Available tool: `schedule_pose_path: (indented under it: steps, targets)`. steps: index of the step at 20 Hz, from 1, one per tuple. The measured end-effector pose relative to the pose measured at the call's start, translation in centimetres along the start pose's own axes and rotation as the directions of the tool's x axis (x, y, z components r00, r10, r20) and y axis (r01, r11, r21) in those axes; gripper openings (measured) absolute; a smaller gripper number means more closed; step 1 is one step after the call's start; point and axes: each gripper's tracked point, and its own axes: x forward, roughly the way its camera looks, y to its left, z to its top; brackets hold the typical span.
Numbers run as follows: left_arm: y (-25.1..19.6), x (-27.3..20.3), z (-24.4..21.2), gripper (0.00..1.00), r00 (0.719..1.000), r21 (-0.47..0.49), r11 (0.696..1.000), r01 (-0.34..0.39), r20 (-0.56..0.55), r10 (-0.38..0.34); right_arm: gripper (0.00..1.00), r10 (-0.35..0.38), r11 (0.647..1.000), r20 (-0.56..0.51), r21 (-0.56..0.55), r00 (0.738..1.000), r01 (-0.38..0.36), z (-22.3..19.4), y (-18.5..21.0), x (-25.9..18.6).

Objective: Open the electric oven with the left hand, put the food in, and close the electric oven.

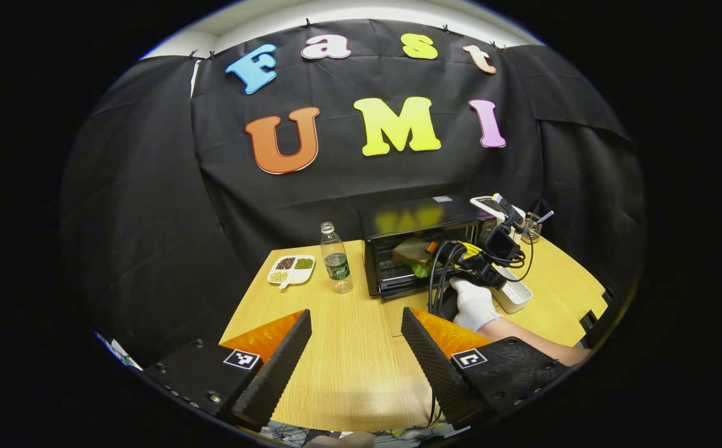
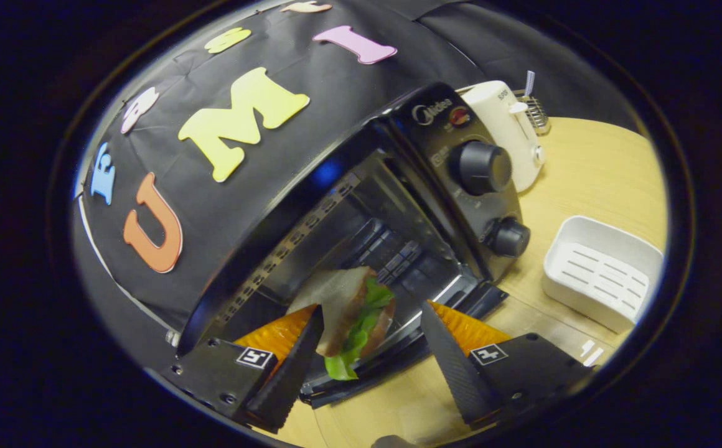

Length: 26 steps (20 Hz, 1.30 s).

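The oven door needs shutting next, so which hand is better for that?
Probably left. The left gripper hangs open and empty in front of the oven. The right gripper is at the oven's mouth, jaws open around the sandwich, and must back out first.

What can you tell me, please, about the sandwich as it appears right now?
The sandwich of pale bread slices with green lettuce stands on edge, tilted, at the mouth of the open black electric oven, above its lowered door. Lettuce spills from its lower end. It sits between the right tongs, whose fingers are spread; it lies against the left-hand finger, apart from the other. In the left gripper view it shows inside the oven.
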Motion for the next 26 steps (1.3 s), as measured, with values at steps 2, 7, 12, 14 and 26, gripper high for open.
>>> schedule_pose_path:
  steps: [2, 7, 12, 14, 26]
  targets:
    - [-0.5, 0.2, 0.0, 0.96, 1.000, -0.008, 1.000, 0.002, 0.001, -0.002, 0.88, -0.001, 0.999, 0.012, -0.033, 1.000, 0.002, 1.0, -0.6, -1.7]
    - [-2.6, 0.8, 2.0, 0.96, 0.998, -0.025, 0.999, 0.024, 0.050, -0.023, 0.88, 0.024, 0.988, 0.028, -0.155, 0.999, -0.020, 5.1, -1.4, -7.3]
    - [-5.4, 2.3, 2.3, 0.96, 0.997, -0.070, 0.997, 0.019, 0.078, -0.013, 0.89, 0.052, 0.944, 0.047, -0.327, 0.998, -0.034, 10.7, -4.0, -13.4]
    - [-6.9, 3.2, 2.0, 0.96, 0.997, -0.084, 0.996, 0.013, 0.078, -0.006, 0.88, 0.051, 0.923, 0.045, -0.383, 0.998, -0.030, 12.9, -5.9, -15.7]
    - [-14.8, 7.8, -8.5, 0.96, 0.992, -0.152, 0.985, -0.076, -0.114, 0.059, 1.00, 0.113, 0.792, -0.061, -0.597, 0.992, -0.127, 21.1, -13.5, -27.6]
